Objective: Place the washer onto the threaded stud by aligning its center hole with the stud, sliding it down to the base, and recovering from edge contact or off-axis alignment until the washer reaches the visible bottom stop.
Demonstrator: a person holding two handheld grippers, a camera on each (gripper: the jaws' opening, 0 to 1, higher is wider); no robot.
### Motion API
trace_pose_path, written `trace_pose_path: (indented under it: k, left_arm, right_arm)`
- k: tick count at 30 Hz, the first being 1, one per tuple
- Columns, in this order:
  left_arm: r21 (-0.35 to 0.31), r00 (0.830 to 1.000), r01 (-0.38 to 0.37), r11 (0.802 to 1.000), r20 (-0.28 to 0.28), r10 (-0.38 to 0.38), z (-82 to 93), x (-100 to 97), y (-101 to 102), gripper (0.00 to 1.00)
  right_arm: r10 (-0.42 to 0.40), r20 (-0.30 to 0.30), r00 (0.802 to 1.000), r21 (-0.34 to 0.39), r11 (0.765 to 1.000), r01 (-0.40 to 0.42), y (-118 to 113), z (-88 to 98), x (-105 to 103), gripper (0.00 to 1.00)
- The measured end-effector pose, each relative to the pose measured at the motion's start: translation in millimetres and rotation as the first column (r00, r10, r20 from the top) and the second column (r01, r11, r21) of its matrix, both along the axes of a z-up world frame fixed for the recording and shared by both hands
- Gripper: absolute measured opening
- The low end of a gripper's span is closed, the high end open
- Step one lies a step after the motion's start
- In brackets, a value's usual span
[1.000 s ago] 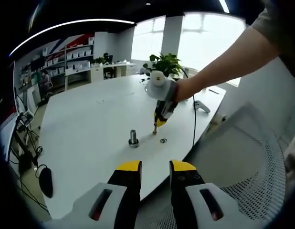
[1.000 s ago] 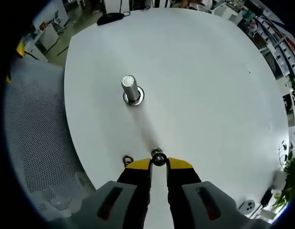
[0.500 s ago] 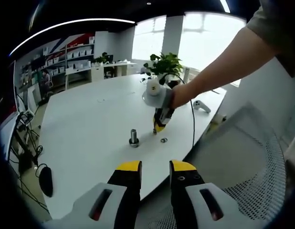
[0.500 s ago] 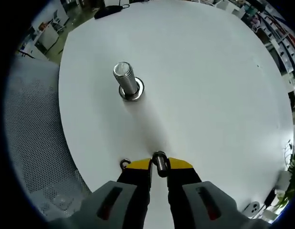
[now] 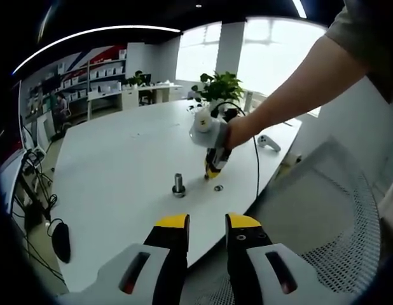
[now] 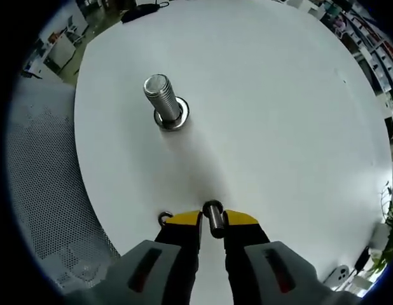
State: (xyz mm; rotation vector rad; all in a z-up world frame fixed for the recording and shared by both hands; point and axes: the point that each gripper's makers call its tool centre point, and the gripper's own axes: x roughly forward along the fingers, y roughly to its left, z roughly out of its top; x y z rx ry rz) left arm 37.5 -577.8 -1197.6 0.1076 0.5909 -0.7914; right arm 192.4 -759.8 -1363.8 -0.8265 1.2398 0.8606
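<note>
Carry step: right gripper [image 6: 212, 219] pinches the washer [image 6: 213, 216] edge-on above the table [image 6: 279, 114]; threaded stud [image 6: 163, 101] at 11 o'clock needs centering. Left gripper [image 5: 206, 222] fingers slightly apart, empty.

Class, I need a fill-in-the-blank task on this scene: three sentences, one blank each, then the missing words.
1. The right claw is shut on a metal ____.
2. The threaded stud stands upright on the ____ table.
3. A second washer lies ____ on the table, near its edge.

Missing words: washer; white; flat
</note>
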Motion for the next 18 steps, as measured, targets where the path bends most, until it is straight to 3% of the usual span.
trace_pose_path:
  k: [12,18]
  left_arm:
    - [-0.006,1.0,0.013,1.0,-0.001,-0.013,0.6,-1.4,-2.3,0.2]
    - [-0.007,1.0,0.015,1.0,0.004,-0.015,1.3,-1.1,-2.6,0.2]
  right_arm:
    - [-0.069,-0.015,0.998,0.017,0.997,0.069,-14.5,5.8,-20.6,0.18]
    - [-0.019,-0.042,0.999,0.061,0.998,0.021,-2.0,4.8,-49.0,0.18]
